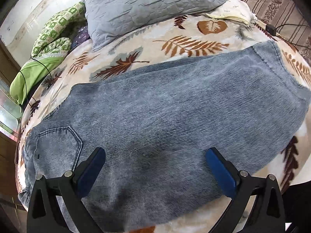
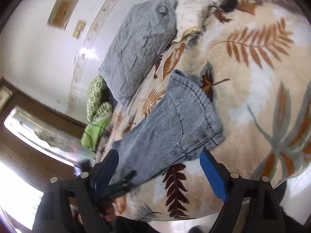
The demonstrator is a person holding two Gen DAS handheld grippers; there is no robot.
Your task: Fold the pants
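Observation:
Faded blue jeans (image 1: 165, 116) lie flat across a leaf-patterned blanket (image 1: 175, 44), leg on leg, waist and back pocket (image 1: 58, 141) at the lower left, hems at the upper right. My left gripper (image 1: 155, 155) is open and empty, hovering over the seat and thigh of the jeans. In the right wrist view the jeans' hem end (image 2: 175, 124) lies just ahead of my right gripper (image 2: 159, 155), which is open and empty; its fingers stand on either side of the leg above the blanket (image 2: 252, 77).
A grey quilted pillow (image 1: 151, 5) and a green patterned cloth (image 1: 52, 35) lie at the far side of the bed. A black box with a cable (image 1: 271, 29) sits at the far right. A white wall (image 2: 48, 48) and a window (image 2: 38, 132) are to the left.

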